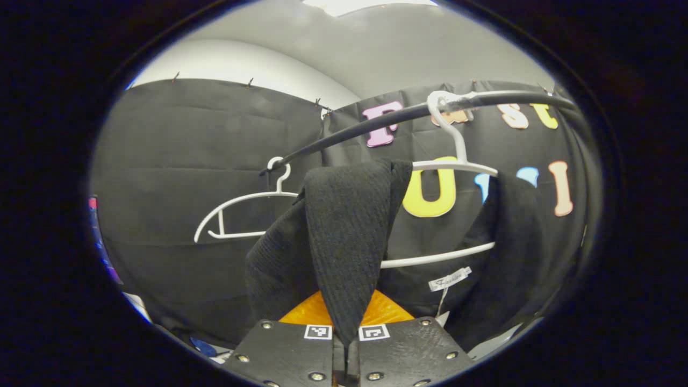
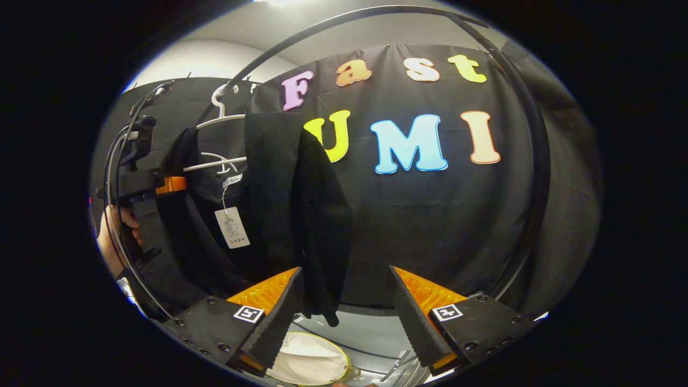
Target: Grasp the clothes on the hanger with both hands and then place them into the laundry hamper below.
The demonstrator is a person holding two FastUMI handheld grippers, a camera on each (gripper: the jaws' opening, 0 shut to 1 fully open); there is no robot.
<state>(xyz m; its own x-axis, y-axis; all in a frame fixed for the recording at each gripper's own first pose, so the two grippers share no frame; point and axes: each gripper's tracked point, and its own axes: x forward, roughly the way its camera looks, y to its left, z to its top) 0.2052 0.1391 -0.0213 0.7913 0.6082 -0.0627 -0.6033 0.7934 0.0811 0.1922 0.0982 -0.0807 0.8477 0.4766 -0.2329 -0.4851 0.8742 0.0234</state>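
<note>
A black knit garment (image 1: 346, 236) hangs on a white hanger (image 1: 457, 164) from the dark rail (image 1: 376, 121). My left gripper (image 1: 345, 341) is shut on a hanging fold of it, the cloth running down between the two fingers. In the right gripper view the same black garment (image 2: 301, 204) hangs left of centre. My right gripper (image 2: 344, 317) is open, and the garment's lower edge dangles between its fingers, close to the left one. The laundry hamper (image 2: 344, 359), white with a yellow rim, lies below. The left gripper (image 2: 148, 183) and a hand (image 2: 110, 236) appear at far left.
An empty white hanger (image 1: 242, 215) hangs further left on the rail. A paper tag (image 2: 232, 227) dangles from the garment's collar. The curved rack frame (image 2: 537, 161) runs down the right side. Black cloth walls the back.
</note>
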